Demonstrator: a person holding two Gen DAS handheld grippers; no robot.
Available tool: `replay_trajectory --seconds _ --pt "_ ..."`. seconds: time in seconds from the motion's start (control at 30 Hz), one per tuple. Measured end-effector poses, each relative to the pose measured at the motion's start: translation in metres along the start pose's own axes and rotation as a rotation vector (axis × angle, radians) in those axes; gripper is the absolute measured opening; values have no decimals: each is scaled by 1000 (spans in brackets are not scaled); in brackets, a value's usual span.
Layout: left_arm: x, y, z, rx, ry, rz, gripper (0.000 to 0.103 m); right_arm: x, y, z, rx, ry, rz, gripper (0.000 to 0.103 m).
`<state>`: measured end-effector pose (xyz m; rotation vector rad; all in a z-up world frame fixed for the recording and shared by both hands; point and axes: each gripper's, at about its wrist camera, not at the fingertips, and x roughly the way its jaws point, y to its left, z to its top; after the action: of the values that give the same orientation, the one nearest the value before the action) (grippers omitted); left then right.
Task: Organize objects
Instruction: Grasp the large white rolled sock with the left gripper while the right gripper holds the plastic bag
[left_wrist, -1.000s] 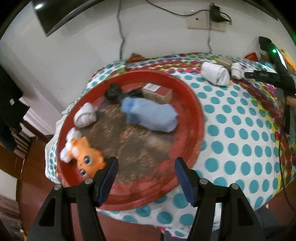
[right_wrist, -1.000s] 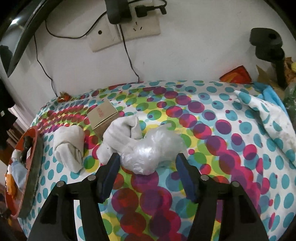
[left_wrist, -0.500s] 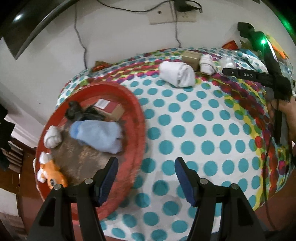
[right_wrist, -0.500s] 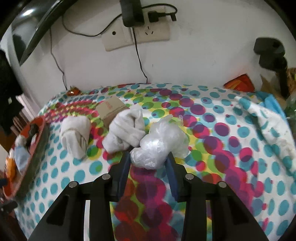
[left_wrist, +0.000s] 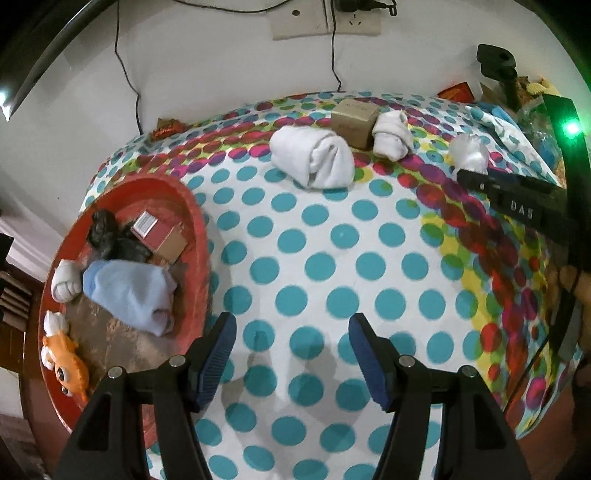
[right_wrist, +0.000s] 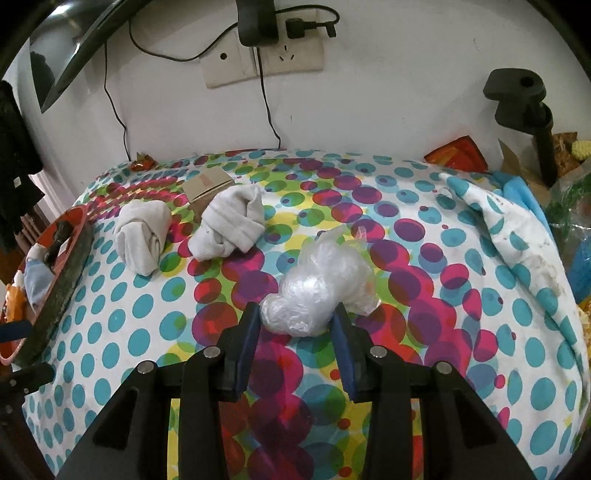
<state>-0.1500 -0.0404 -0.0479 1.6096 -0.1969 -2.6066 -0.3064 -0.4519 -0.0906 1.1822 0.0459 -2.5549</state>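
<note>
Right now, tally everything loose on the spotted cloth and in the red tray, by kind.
Rolled cloth bundles: 4 (two white on the cloth, one white and one blue in the red tray)
Small boxes: 2
Plastic bags: 2 (clear, black)
Orange toys: 1
Total: 9

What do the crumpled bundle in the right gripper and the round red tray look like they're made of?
Crumpled bundle: thin clear plastic film, glossy and wrinkled, seemingly a bag. Red tray: hard with a glossy red rim, worn to dull brown in the middle; plastic or lacquered wood, can't tell.
</note>
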Motion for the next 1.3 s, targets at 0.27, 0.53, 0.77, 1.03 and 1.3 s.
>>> replay_trajectory --seconds 0.27,0.53,0.77,1.03,1.3 --pt "6 -10 24 -33 6 -8 65 43 68 17 -10 15 -19 36" --pt "20 -9 53 -115 12 -64 65 70 103 27 22 27 -27 37" --pt "30 22 93 -332 9 -166 65 78 113 30 40 24 -27 38" --pt "48 26 134 -384 36 -149 65 84 124 32 49 22 -16 38" --pt "92 20 140 -410 105 -110 65 84 125 33 49 22 -15 38"
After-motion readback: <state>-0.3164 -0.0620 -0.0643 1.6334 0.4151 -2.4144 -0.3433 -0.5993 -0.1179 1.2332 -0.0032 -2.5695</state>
